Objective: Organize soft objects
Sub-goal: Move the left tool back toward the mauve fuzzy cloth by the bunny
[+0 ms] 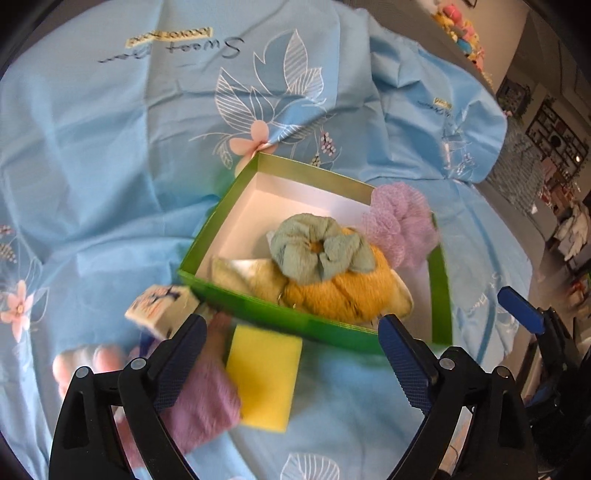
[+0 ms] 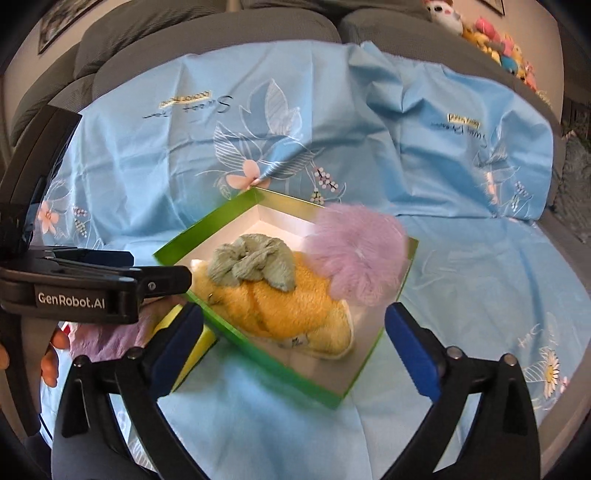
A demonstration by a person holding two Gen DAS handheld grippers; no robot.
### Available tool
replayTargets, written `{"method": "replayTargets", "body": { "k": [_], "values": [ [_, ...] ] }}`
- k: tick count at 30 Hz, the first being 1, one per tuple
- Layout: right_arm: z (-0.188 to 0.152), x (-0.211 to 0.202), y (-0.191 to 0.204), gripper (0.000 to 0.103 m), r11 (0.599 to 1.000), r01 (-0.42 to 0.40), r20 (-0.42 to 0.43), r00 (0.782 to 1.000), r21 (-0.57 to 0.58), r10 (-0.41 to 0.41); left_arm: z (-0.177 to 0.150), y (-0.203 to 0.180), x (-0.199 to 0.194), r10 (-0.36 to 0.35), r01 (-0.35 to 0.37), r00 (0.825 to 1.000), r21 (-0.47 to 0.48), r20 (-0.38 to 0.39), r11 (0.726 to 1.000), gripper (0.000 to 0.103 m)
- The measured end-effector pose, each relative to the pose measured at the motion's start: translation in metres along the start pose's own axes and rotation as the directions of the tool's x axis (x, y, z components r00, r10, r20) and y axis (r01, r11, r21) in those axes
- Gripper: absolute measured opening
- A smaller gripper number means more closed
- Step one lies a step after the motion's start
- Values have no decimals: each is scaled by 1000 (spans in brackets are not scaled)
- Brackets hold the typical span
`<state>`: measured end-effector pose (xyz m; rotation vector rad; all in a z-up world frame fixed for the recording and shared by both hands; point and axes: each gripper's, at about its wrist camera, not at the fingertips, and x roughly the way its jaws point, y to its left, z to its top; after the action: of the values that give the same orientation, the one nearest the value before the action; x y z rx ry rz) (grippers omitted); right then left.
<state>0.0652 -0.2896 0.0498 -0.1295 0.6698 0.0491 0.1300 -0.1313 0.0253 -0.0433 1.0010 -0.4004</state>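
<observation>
A green box with a white inside [image 1: 218,225] [image 2: 177,247] lies on the blue cloth. In it are a sage scrunchie [image 1: 314,247] [image 2: 255,266], on top of an orange fluffy piece [image 1: 343,295] [image 2: 288,310], and a cream piece [image 1: 251,277]. A lilac mesh pouf [image 1: 402,221] [image 2: 354,254], blurred, is at the box's right rim. My left gripper [image 1: 291,321] is open above the box's near wall, holding nothing. My right gripper [image 2: 293,310] is open over the box's near part, also holding nothing.
Outside the near left wall lie a yellow sponge [image 1: 262,376] [image 2: 199,343], a mauve cloth [image 1: 207,402] and a small printed cube [image 1: 162,306]. The floral blue cloth [image 1: 110,166] covers a grey sofa [image 2: 207,26]. Plush toys [image 2: 498,44] sit at the far right.
</observation>
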Motion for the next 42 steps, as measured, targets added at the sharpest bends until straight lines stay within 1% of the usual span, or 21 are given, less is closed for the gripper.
{"method": "replayTargets", "body": {
  "k": [2,6,9,19,21,24,29,31,33,36,37,40,42],
  "values": [
    [-4,-14,8,102,1000,13,19,1000,-23,-13,-11,3,-13,-3,3,1000,-7,15,1000,95],
    [-11,-39,19,102,999,15,50,999,-41,-13,-32,11,-37,1,0,999,-20,54,1000,101],
    [-18,-58,27,102,999,27,76,997,-46,-24,-49,20,-52,4,0,998,-48,70,999,101],
    [-30,-82,48,102,998,-5,81,997,-67,11,-102,62,-92,58,-37,990,-160,128,987,102],
    [-32,-83,50,102,998,-21,80,996,-60,25,-113,71,-96,82,-56,987,-185,137,981,102],
    [-37,-79,53,102,996,-72,69,995,-44,75,-130,83,-98,101,-71,986,-217,130,974,102],
    [-56,-60,66,102,987,-158,-3,987,-29,158,-154,101,-96,137,-111,985,-230,102,967,102],
    [-64,-53,73,102,983,-180,-24,983,-34,179,-161,107,-94,140,-115,986,-231,95,966,102],
    [-71,-46,82,102,976,-215,-51,976,-45,213,-170,117,-92,125,-100,988,-251,85,963,102],
    [-80,-37,96,102,964,-259,-80,964,-65,254,-177,129,-89,86,-57,992,-285,89,957,102],
    [-82,-34,101,102,959,-272,-88,960,-78,265,-180,135,-87,55,-24,994,-308,89,951,102],
    [-88,-26,115,102,945,-304,-110,950,-119,291,-184,145,-80,-8,40,996,-354,93,934,102],
    [-90,-22,122,102,934,-331,-117,941,-137,316,-186,146,-76,-39,73,994,-364,100,929,101]
  ]
}}
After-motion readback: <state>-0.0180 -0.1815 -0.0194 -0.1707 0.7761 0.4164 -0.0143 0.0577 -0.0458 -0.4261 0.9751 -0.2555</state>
